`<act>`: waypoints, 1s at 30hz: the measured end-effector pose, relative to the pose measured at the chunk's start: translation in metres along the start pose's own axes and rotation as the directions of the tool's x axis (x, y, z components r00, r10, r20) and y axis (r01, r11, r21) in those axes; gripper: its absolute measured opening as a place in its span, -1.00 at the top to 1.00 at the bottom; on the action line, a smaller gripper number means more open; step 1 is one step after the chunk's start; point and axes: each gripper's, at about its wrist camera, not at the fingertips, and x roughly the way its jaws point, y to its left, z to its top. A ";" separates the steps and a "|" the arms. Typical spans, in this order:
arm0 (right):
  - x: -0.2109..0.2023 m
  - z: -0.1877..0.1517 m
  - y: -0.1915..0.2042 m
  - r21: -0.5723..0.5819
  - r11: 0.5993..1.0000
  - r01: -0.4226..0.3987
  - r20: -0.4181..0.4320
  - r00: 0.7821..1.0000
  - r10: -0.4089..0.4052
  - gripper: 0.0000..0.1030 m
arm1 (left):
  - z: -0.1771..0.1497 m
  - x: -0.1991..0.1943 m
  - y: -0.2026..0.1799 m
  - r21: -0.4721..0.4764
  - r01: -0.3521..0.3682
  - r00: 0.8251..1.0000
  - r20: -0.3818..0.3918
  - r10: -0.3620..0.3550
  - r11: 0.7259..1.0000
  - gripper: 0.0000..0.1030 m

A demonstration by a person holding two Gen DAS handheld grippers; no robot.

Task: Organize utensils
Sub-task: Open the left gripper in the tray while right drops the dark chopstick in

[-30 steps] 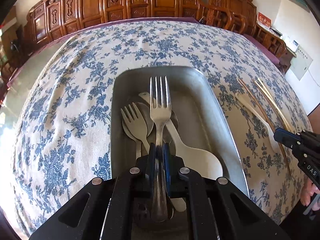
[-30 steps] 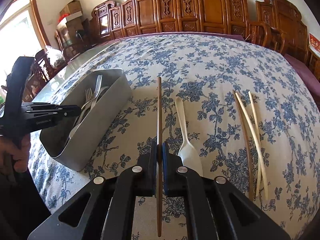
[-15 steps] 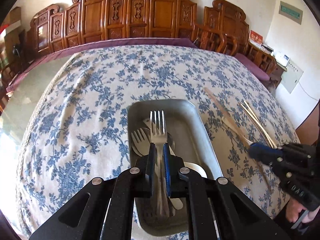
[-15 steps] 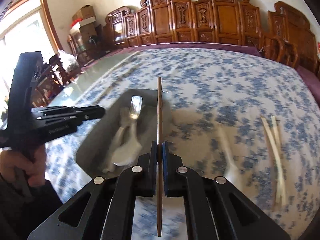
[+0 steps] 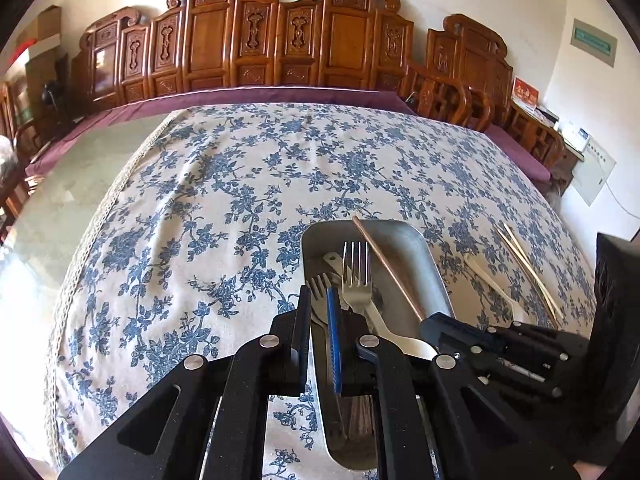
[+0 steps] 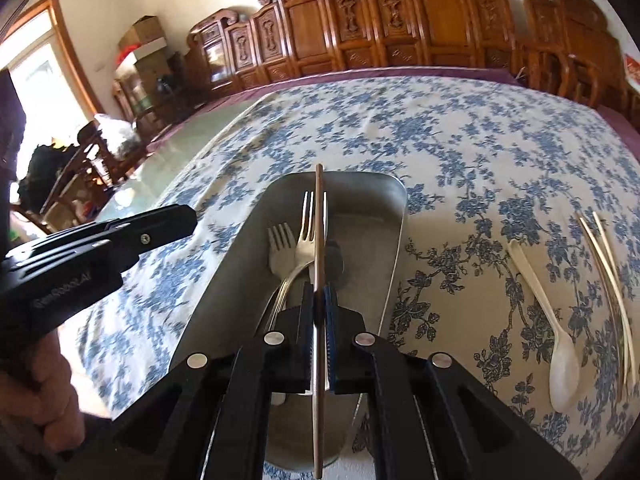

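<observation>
The brown chopstick (image 6: 319,240) is clamped between the closed fingers of the right gripper (image 6: 319,312). It hangs over the metal tray (image 6: 362,216), its long axis running straight ahead from the fingers and roughly along the tray's length, with its far tip about at the far rim. It lies directly above the forks (image 6: 308,240) already in the tray, so my guess is that lowering and letting go is all that remains for this piece.

The left gripper (image 6: 176,220) is off to the tray's left over the cloth-covered worktop (image 6: 460,140), fingers closed on nothing. The right hand is plainly the nearer one.

A white spoon (image 6: 560,360) and pale chopsticks (image 6: 612,280) lie on the cloth, well to the right of the tray.

A second ago the chopstick was held over the cloth to the right of the tray. The big fork stood between the left fingers then, and it is now in the tray.
</observation>
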 end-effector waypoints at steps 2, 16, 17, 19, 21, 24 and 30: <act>0.002 0.001 -0.002 0.021 1.000 0.007 0.010 1.000 -0.007 0.87 | 0.000 0.000 0.000 0.002 0.002 1.000 -0.001 -0.002 1.000 0.87; 0.012 0.002 -0.010 0.154 0.988 -0.029 0.000 1.000 0.030 0.84 | -0.001 0.001 -0.003 0.012 0.002 1.000 -0.006 -0.002 1.000 0.87; 0.011 0.002 -0.010 0.153 0.988 -0.037 0.002 0.999 0.037 0.83 | -0.001 0.001 -0.003 0.012 0.002 1.000 -0.006 -0.002 1.000 0.87; 0.007 0.001 -0.011 0.145 0.988 -0.045 0.011 0.999 0.044 0.82 | -0.002 0.001 -0.005 0.016 0.002 1.000 -0.006 -0.002 1.000 0.87; -0.001 0.002 -0.011 0.129 0.991 -0.045 0.028 0.999 0.041 0.81 | -0.002 0.002 -0.006 0.019 0.002 1.000 -0.007 -0.001 1.000 0.87; -0.013 0.004 -0.014 0.098 0.994 -0.048 0.052 0.998 0.043 0.81 | -0.002 0.002 -0.008 0.021 0.004 1.000 -0.008 -0.004 1.000 0.87; -0.047 0.004 -0.037 0.001 1.000 0.004 0.113 0.994 -0.004 0.81 | -0.003 0.003 -0.017 0.032 0.017 1.000 -0.010 -0.016 0.999 0.87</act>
